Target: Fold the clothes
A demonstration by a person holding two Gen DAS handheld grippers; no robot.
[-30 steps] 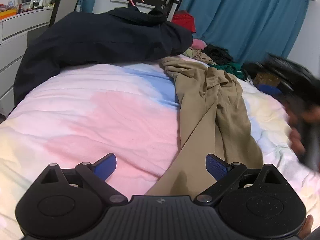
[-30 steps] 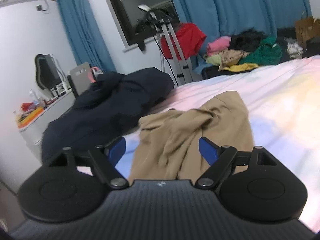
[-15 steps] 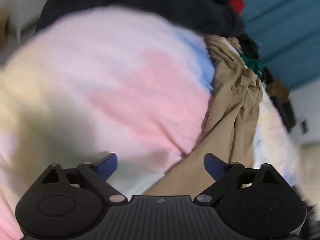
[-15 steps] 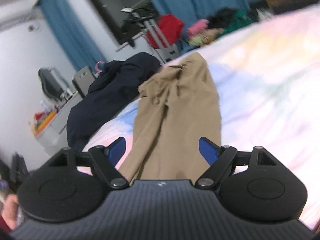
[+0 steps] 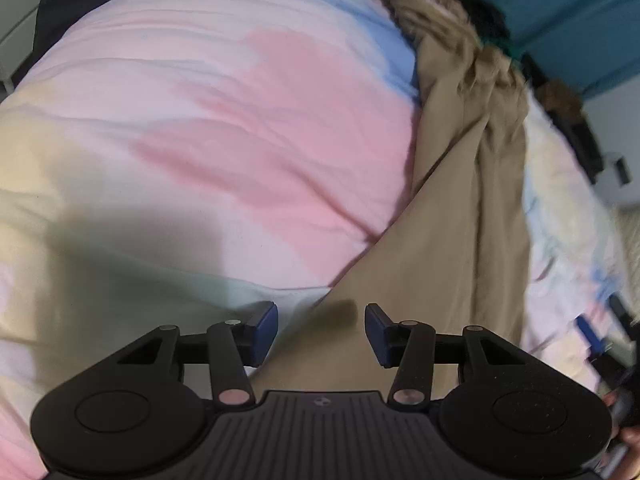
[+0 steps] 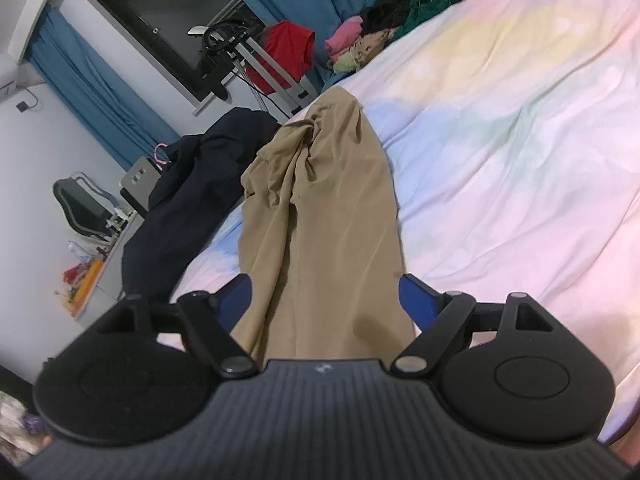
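Tan trousers (image 6: 320, 216) stretched along pastel bed (image 6: 520, 140); left hand-held gripper (image 5: 321, 330) half open, right hand-held gripper (image 6: 326, 298) wide open, both straddling fabric, gripping nothing.

Left gripper (image 5: 321, 330): held low and pitched downward, its two blue-padded fingers (image 5: 264, 326) spread with a clear gap between them, nothing clamped. Right gripper (image 6: 325, 298): rolled slightly to one side, fingers (image 6: 416, 300) spread wider, standing on either side of tan cloth without closing on it. A hand (image 5: 624, 436) shows at the lower right edge of the left wrist view, blurred.
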